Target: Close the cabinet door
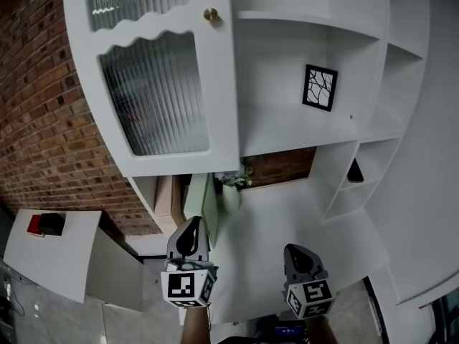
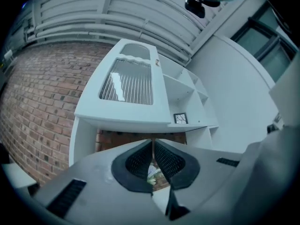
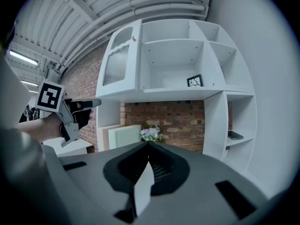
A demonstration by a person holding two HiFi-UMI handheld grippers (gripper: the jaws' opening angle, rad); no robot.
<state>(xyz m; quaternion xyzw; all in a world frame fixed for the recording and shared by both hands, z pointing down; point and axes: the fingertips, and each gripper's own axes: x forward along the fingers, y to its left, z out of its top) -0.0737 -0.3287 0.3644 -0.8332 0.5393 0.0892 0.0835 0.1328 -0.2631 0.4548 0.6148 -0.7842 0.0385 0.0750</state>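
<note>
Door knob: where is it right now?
Head view, top centre-left: the brass knob sits on the right edge of the glass door, beside the open shelves.

the white cabinet door [image 1: 154,77], ribbed glass panes and brass knob [image 1: 210,14], stands swung open at the cabinet's left.

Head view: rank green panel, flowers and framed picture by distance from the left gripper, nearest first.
1. green panel: just above the left gripper, slightly right.
2. flowers: just past the panel, up and right.
3. framed picture: far upper right, clearly farthest.
</note>
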